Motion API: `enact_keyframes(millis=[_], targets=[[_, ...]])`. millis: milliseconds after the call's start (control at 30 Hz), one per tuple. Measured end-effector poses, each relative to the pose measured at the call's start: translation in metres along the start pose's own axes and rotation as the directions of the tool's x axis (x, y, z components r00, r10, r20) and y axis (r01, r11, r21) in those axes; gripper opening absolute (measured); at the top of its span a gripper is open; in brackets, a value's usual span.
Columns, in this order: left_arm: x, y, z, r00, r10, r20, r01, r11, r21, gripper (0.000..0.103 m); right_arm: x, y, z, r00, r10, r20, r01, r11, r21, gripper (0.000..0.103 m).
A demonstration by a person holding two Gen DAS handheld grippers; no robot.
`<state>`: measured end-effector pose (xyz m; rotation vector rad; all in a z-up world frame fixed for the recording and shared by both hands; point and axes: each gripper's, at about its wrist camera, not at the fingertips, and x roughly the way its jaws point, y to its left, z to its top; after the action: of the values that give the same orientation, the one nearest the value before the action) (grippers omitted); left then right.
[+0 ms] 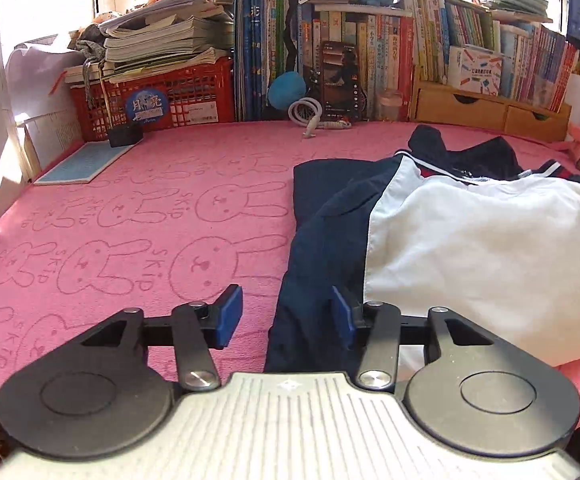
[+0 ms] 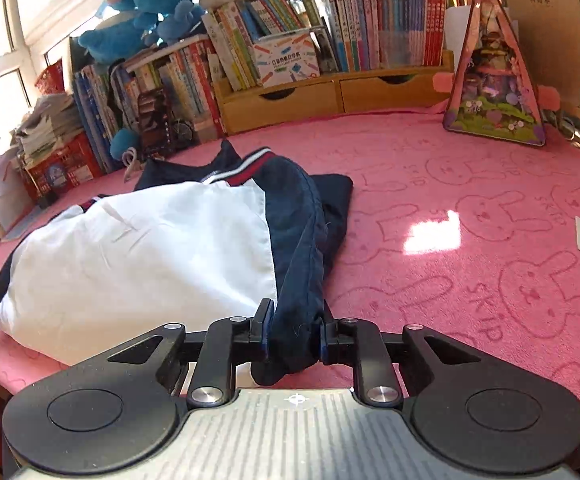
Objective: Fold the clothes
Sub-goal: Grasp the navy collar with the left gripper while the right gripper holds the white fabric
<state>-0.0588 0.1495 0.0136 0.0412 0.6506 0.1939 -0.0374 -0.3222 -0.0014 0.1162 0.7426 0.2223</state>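
Right wrist view: right tongs clamped on jacket navy sleeve edge; left tongs apart beside it. Likely mid-fold; next, left grips its sleeve.

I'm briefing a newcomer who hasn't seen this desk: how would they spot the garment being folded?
On the pink rabbit-print cloth, before the bookshelf, lies one jacket. It alone is clothing: white body, navy sleeves, red-and-white striped trim; the right gripper pinches one navy sleeve.

The jacket runs off the left wrist view's right edge; book spines stay unreadable.
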Motion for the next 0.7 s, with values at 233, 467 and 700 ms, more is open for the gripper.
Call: enact_keyframes(millis=[233,467,700], targets=[[-0.019,0.031,0.023,0.995,0.068,0.073,-0.069,0.997,0.016,0.082,-0.056,0.007,0.015,0.969,-0.159,0.191,0.193,0.966,-0.171,0.057],[0.009,-0.016,0.084,0.954,-0.242,0.179,0.24,0.97,0.035,0.097,0.019,0.12,0.052,0.961,0.223,0.166,-0.132,0.892,-0.432,0.048],[0.039,-0.09,0.077,0.92,-0.368,0.137,0.335,0.917,0.216,0.097,0.122,0.168,0.059,0.974,0.223,-0.021,-0.211,0.882,-0.422,0.034]])
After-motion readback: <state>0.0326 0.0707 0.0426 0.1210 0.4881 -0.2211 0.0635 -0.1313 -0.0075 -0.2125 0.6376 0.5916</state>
